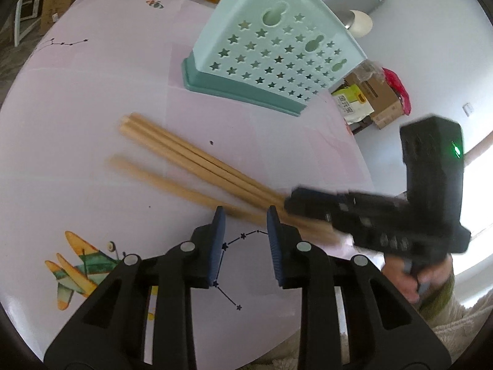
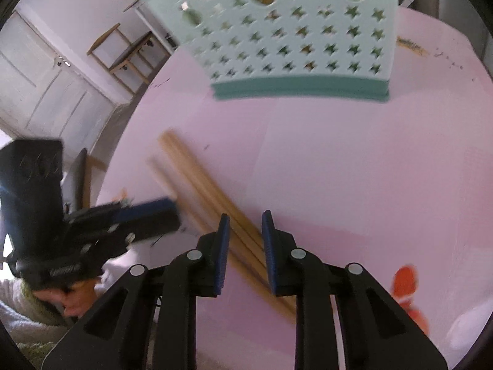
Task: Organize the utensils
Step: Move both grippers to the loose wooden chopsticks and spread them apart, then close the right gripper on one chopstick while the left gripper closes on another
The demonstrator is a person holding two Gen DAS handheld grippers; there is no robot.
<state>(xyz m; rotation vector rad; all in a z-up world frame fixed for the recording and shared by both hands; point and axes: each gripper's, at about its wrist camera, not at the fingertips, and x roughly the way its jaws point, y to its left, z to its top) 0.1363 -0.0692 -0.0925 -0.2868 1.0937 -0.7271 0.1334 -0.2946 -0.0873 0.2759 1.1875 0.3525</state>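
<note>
Several wooden chopsticks lie on the pink table. A close bundle point(image 1: 197, 157) runs under my right gripper point(image 1: 291, 203). A single chopstick point(image 1: 172, 182) lies apart and crosses just beyond the tips of my left gripper point(image 1: 245, 215), whose jaws stand apart with nothing gripped. In the right wrist view the bundle point(image 2: 197, 172) passes lengthwise between the blue pads of my right gripper point(image 2: 245, 215); a thin gap shows and the sticks still rest on the table. My left gripper point(image 2: 174, 212) sits over the single chopstick point(image 2: 163, 174). A mint utensil holder point(image 1: 277, 52) point(image 2: 292, 30) with star holes stands behind.
The table cloth point(image 1: 92, 92) has an airplane print point(image 1: 77, 265) near the front left. Its right edge drops to a floor with cardboard boxes point(image 1: 379, 98). A chair point(image 2: 129, 52) and a white door point(image 2: 46, 86) stand beyond the left edge. A person's hand point(image 1: 431, 277) holds the right gripper.
</note>
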